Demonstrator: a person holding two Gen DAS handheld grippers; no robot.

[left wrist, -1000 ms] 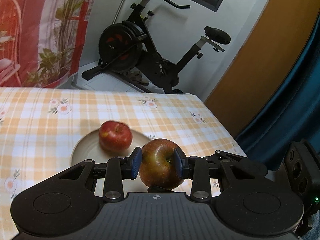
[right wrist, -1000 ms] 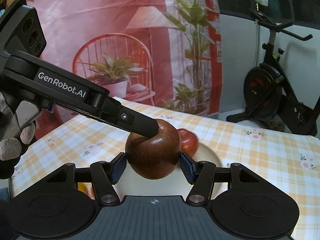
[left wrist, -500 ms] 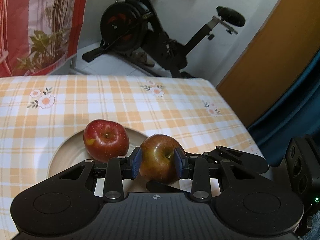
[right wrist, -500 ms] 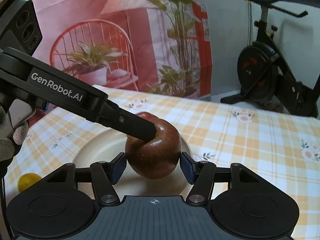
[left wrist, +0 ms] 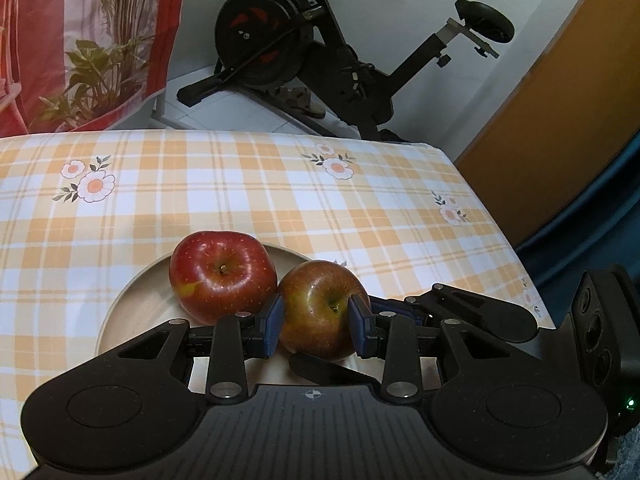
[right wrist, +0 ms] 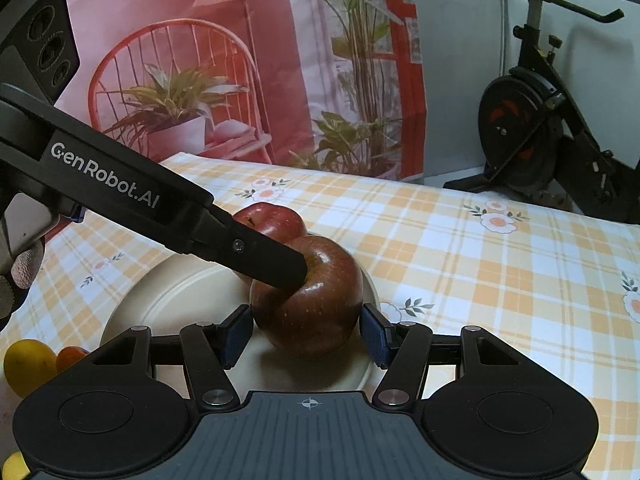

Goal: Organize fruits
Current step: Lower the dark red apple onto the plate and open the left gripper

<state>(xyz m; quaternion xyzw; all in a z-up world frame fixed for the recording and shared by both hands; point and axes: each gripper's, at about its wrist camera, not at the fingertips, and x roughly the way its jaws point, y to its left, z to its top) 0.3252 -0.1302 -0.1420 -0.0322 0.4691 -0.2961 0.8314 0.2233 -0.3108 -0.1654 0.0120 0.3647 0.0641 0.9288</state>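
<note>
A checked tablecloth (left wrist: 360, 208) covers the table, with an exercise bike (left wrist: 320, 48) beyond it. A pale plate (left wrist: 132, 304) holds 2 apples. The left gripper (left wrist: 316, 320) is clamped on the darker apple (left wrist: 320, 308), which touches the red apple (left wrist: 222, 276) on the plate. The right gripper (right wrist: 308, 332) straddles the same dark apple, its pads (right wrist: 236, 334) apart from the skin. A lemon (right wrist: 28, 364) lies beside the plate.

Behind the table's orange-checked flowered cloth (left wrist: 240, 200): black exercise bike (left wrist: 304, 52) on pale floor, white wall (left wrist: 400, 12), orange door (left wrist: 560, 120), red curtain with printed plants (right wrist: 248, 60).
</note>
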